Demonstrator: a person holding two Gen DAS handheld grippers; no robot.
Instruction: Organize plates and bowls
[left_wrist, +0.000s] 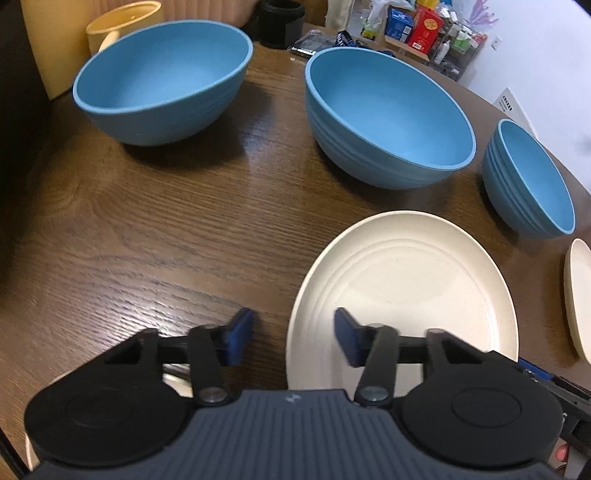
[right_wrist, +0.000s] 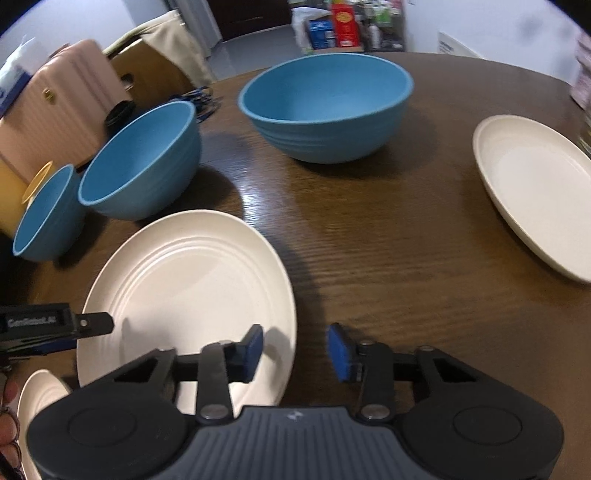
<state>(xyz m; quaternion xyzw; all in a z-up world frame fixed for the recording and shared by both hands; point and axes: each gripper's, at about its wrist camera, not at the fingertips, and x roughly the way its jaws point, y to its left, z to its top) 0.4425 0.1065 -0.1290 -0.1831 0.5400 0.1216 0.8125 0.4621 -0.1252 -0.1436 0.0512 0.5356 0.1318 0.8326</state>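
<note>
A cream plate (left_wrist: 402, 288) (right_wrist: 184, 288) lies on the brown wooden table (left_wrist: 166, 240). My left gripper (left_wrist: 293, 338) is open, its blue pads standing either side of the plate's left rim without pressing it. My right gripper (right_wrist: 295, 350) is open too and straddles the same plate's right rim. Behind the plate stand three blue bowls: a large one (left_wrist: 162, 85) (right_wrist: 48, 210), a large one (left_wrist: 388, 114) (right_wrist: 140, 158) and a third one (left_wrist: 528, 177) (right_wrist: 325, 107). A second cream plate (right_wrist: 535, 192) (left_wrist: 580, 295) lies to the right. A third plate (right_wrist: 40, 398) shows partly under the left gripper.
A yellow cup (left_wrist: 122, 22) and a black cylinder (left_wrist: 280, 22) stand at the table's back. A pink suitcase (right_wrist: 62, 96) and a shelf with boxes (left_wrist: 424, 26) are beyond the table. A person's hand (right_wrist: 7, 424) shows at the lower left.
</note>
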